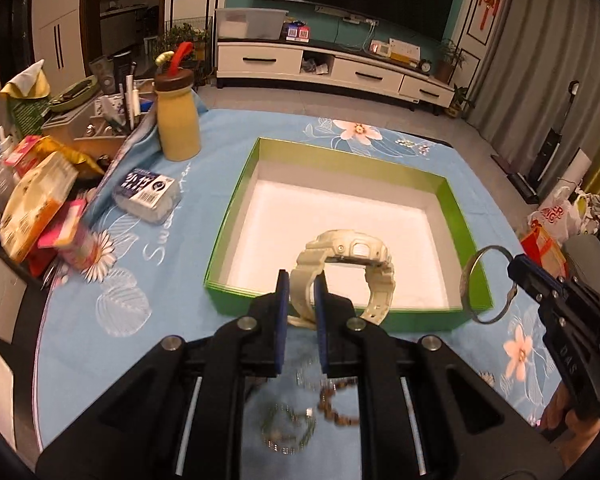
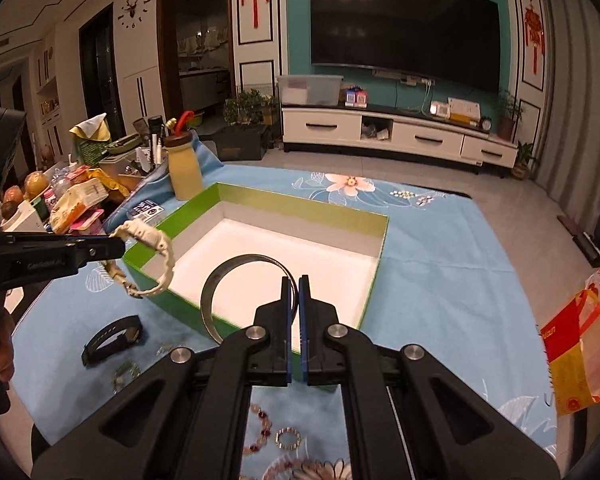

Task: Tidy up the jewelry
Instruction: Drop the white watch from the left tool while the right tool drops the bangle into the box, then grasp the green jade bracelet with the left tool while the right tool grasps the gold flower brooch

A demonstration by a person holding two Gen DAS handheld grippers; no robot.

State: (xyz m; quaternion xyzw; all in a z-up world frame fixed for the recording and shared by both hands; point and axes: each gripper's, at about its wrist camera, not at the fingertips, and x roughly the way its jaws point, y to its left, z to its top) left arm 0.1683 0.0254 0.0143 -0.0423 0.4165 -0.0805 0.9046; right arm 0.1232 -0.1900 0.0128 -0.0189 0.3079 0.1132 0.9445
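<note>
Watch strap pinched in left tool; bangle rim clamped by right tool; beads below blurred.

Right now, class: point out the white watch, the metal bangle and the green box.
white watch [image 1: 350, 250]: left wrist view, on its case.
metal bangle [image 2: 210, 286]: right wrist view, on its left band.
green box [image 1: 230, 216]: left wrist view, on its left wall.

Left wrist view: looks forward along the left gripper, low and close over the near edge of the green box, facing the television wall; right wrist view: same heading from the right gripper, slightly farther right; both share the box, the blue tablecloth and each other's gripper.
</note>
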